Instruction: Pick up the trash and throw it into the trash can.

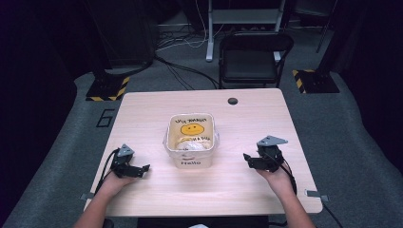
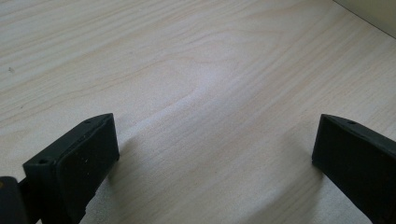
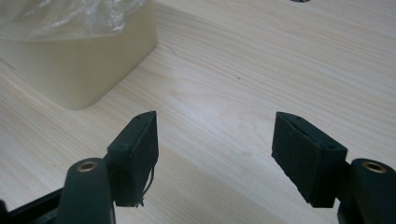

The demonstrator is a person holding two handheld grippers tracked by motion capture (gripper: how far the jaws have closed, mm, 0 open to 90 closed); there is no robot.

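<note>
High view, largest first: pale wooden table (image 1: 247,190), bare apart from one item and a small dark cable hole (image 1: 232,100) near the far edge. At the centre, a cream square bin (image 1: 190,159) lined with clear plastic, smiley print and crumpled wrapping inside, "Hello" on the near wall. Roughly square, so no long axis to favour.

Left tongs (image 1: 142,168) just to the bin's left, pointing at its near corner. Right tongs (image 1: 247,159) on the other side, farther off across bare wood. Left therefore nearer, by a judgement.

Left gripper view: jaws wide apart, nothing but table grain between them, bin wall (image 2: 369,11) in the top right corner. Right gripper view: jaws likewise spread and empty, bin (image 3: 79,65) up and to the left.

Nothing in the way on either side. Beyond the table, a black folding chair (image 1: 254,54).
</note>
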